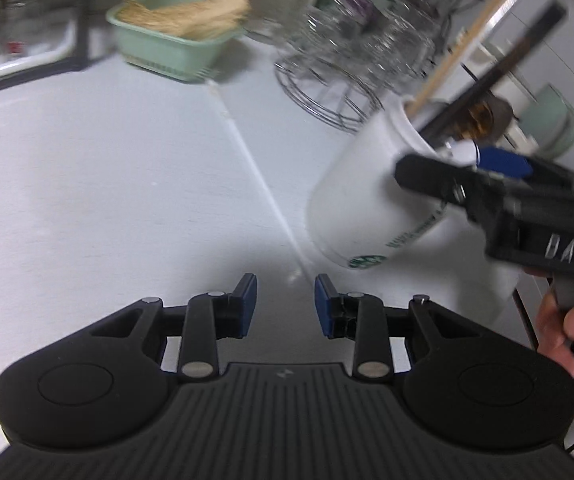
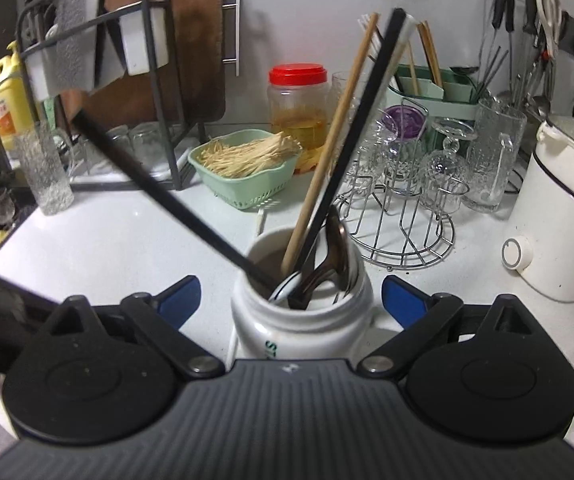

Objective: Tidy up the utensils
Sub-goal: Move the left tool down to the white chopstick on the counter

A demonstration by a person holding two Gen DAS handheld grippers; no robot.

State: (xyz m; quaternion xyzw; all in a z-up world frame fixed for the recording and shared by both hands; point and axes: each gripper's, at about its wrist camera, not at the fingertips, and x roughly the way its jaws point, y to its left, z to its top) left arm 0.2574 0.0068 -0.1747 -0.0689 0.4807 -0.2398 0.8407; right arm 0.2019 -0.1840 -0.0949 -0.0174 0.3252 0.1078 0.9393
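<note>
A white mug (image 2: 299, 320) stands on the pale counter (image 2: 119, 240) between the blue pads of my right gripper (image 2: 291, 300). There is a gap on each side, so it is open. The mug holds a wooden chopstick (image 2: 335, 132), a black chopstick (image 2: 359, 140), a second black stick (image 2: 159, 192) leaning left, and metal spoons (image 2: 335, 252). In the left wrist view the mug (image 1: 367, 200) is at the right. My left gripper (image 1: 286, 302) hangs low over the bare counter (image 1: 127, 200), left of the mug, open with nothing between its pads.
Behind the mug are a green basket of toothpicks (image 2: 243, 188), a red-lidded jar (image 2: 299, 112) and a wire rack of glasses (image 2: 407, 208). A white cooker (image 2: 559, 208) is at the right, a tall glass (image 2: 47, 172) and a dish rack (image 2: 99, 40) at the left. A hand (image 1: 567, 332) holds the right gripper.
</note>
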